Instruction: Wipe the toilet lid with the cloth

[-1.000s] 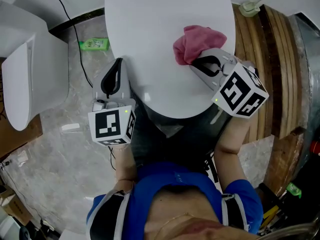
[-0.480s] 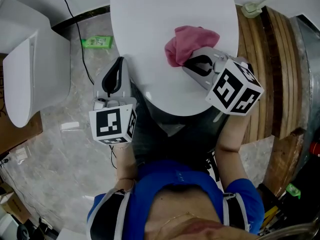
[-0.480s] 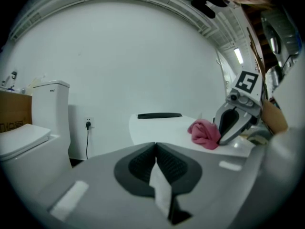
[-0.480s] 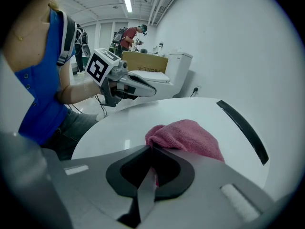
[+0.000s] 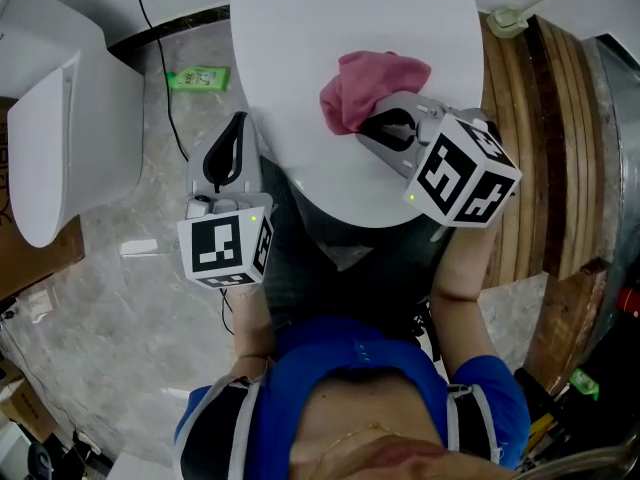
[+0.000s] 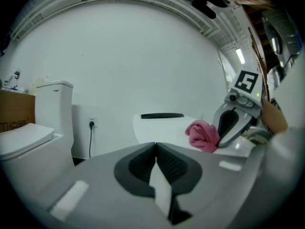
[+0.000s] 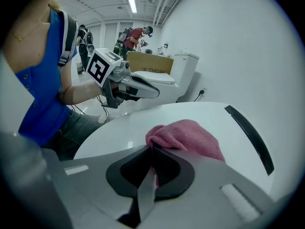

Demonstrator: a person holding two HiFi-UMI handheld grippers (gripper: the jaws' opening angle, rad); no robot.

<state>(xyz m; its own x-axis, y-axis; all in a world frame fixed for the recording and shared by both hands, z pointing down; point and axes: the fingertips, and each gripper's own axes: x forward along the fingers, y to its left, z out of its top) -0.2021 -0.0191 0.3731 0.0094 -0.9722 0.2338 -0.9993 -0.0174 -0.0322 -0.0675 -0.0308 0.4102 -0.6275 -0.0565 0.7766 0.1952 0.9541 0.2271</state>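
The white toilet lid [image 5: 300,48] fills the top middle of the head view. A bunched pink cloth [image 5: 365,86] lies on it, right of centre, and shows as a pink cloth [image 7: 188,136] in the right gripper view and a pink cloth [image 6: 202,135] in the left gripper view. My right gripper [image 5: 368,123] is shut on the cloth's near edge and presses it on the lid [image 7: 143,123]. My left gripper [image 5: 238,133] hangs shut and empty off the lid's left edge, above the floor.
A second white toilet [image 5: 60,118] stands at the left, with a black cable [image 5: 160,78] and a green packet [image 5: 200,78] on the marble floor. Wooden planks [image 5: 530,138] run along the right. People stand far back in the room [image 7: 136,37].
My right gripper has slid the pink cloth leftward across the lid. The left gripper has stayed where it was.
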